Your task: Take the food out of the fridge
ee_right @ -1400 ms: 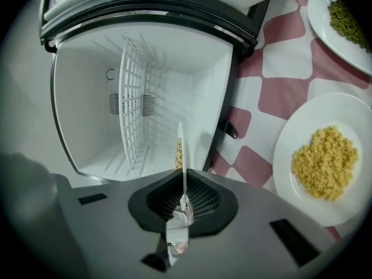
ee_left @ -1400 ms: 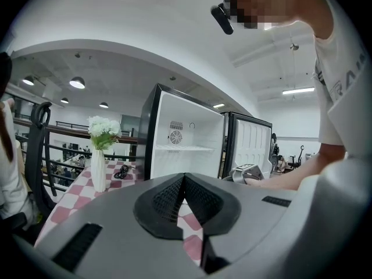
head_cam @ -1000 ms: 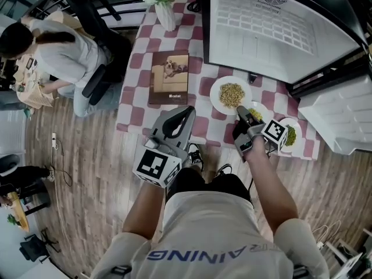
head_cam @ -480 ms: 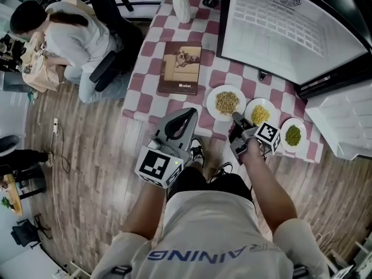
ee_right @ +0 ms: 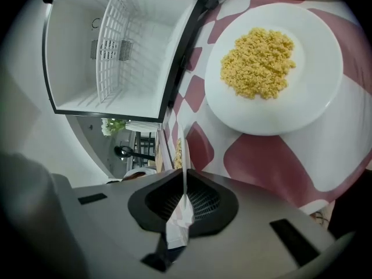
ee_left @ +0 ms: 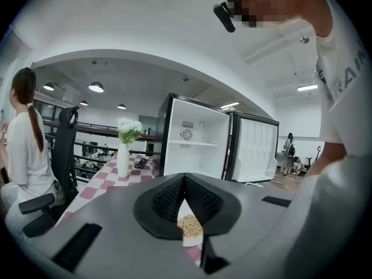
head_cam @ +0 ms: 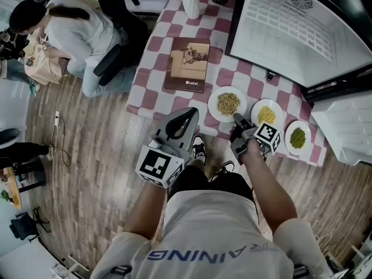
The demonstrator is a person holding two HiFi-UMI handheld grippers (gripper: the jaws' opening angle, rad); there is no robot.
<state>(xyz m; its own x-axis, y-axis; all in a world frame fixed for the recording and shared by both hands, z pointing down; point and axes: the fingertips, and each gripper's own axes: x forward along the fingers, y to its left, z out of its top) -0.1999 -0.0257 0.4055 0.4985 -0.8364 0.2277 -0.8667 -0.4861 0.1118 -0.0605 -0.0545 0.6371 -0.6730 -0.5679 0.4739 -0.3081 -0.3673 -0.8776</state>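
Note:
Three white plates sit on the checked table (head_cam: 157,45) in front of the open fridge (head_cam: 290,34): tan grains (head_cam: 228,103), yellow grains (head_cam: 267,114) and green peas (head_cam: 297,138). My right gripper (head_cam: 236,117) is shut on the near right rim of the tan-grain plate. In the right gripper view that rim runs edge-on as a thin white strip (ee_right: 183,156) between the jaws (ee_right: 185,179), and the yellow-grain plate (ee_right: 273,68) lies beyond. My left gripper (head_cam: 187,113) is shut and empty at the table's near edge. The tan-grain plate (ee_left: 189,225) shows below its closed tips (ee_left: 184,176).
A book (head_cam: 189,64) and a vase of white flowers (head_cam: 190,2) stand further back on the table. The fridge door (head_cam: 349,127) hangs open at the right. A seated person (head_cam: 75,34) in an office chair is at the far left. Wooden floor surrounds the table.
My right gripper has moved left and down with the tan-grain plate, so the yellow-grain plate it covered is now in full view. The left gripper has shifted slightly.

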